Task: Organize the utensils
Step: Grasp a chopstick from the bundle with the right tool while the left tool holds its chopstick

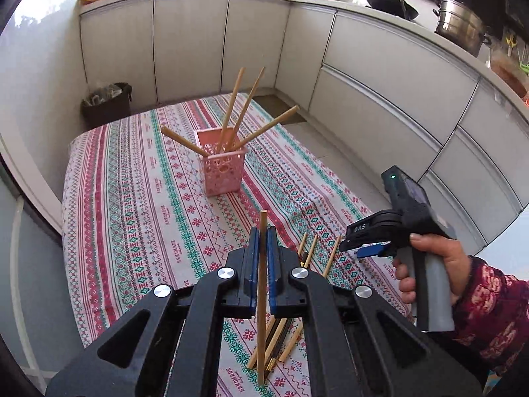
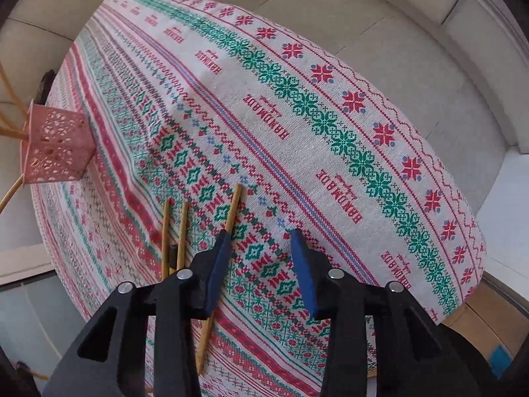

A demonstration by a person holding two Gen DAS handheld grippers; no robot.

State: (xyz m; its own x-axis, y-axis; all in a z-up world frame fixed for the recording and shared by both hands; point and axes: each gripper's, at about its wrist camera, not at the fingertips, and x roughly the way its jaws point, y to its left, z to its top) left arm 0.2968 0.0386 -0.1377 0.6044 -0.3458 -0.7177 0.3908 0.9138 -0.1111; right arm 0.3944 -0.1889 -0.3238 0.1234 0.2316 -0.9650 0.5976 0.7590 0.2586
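Woven into the patterned tablecloth [image 2: 330, 106], over and over — "HANDMADE" in red capitals, repeated along the pale bands between the red and green borders, each with a smaller script line beside it too fine to make out. Seen upside down and slanted in the right wrist view; also on the tablecloth [image 1: 139, 198] in the left wrist view, on both sides of the pink basket [image 1: 222, 168], letters sideways there. Printed in pale letters on the black body of the right gripper [image 1: 358, 251] — "DAS", further letters, if any, hidden.
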